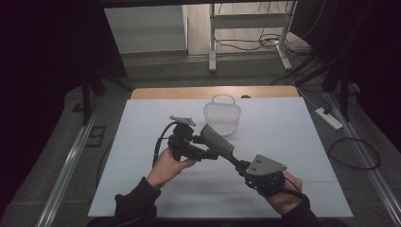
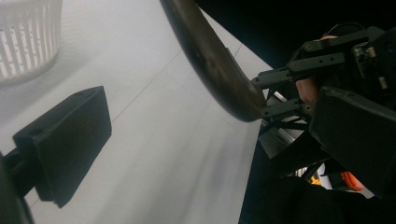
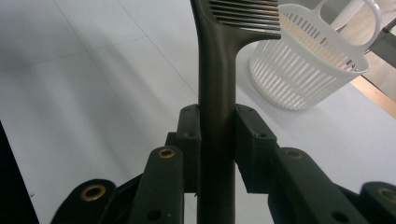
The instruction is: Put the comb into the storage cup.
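My right gripper (image 3: 217, 135) was clamped on comb (image 3: 219, 70) handle, L gripper (image 1: 208, 150) jaws apart beside it; basket (image 1: 222, 116) drop pending.

Right gripper (image 3: 217, 135) up close, both black jaws clamped on the handle of a dark comb (image 3: 215, 88). The handle runs straight up between the pads, and the teeth fan off to the right at the top edge. Behind the teeth sits a white slatted basket (image 3: 303, 70) on the white table (image 3: 84, 84), its loop handle upright. A strip of wooden edge shows at far right.
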`<state>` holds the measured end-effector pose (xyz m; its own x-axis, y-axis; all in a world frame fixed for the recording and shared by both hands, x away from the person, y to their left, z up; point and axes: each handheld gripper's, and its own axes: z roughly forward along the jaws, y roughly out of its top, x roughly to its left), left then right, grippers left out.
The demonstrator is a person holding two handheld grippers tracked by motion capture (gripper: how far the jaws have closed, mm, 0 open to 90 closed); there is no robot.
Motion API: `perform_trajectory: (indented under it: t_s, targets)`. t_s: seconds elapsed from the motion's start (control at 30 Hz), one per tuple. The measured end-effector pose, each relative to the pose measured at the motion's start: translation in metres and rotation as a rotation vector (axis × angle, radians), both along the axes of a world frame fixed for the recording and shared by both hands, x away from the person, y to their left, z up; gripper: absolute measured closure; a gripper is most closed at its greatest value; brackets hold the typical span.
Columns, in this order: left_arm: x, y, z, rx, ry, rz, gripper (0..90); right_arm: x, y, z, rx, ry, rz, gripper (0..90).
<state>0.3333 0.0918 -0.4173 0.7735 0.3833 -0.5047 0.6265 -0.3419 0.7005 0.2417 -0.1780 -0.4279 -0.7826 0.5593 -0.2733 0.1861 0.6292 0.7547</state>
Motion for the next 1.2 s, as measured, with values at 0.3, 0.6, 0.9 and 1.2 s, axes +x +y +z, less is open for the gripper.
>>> perform_trajectory:
  t_s: [0.3,0.6,0.9,1.2]
  targets:
    - [0.001,0.008,0.001,-0.074,0.056,-0.005,39.2,0.000,0.001,-0.001,-0.018,-0.022,0.002,72.5]
    - [0.003,0.012,-0.001,-0.138,0.110,-0.024,68.1,0.000,0.001,-0.002,-0.026,-0.034,-0.001,72.5]
    - [0.006,0.013,-0.007,-0.199,0.202,-0.037,79.6,0.000,0.002,-0.003,-0.032,-0.035,-0.004,72.4]
    - [0.006,0.013,-0.011,-0.217,0.256,-0.019,83.3,0.004,0.004,-0.008,-0.043,-0.018,-0.007,71.4]
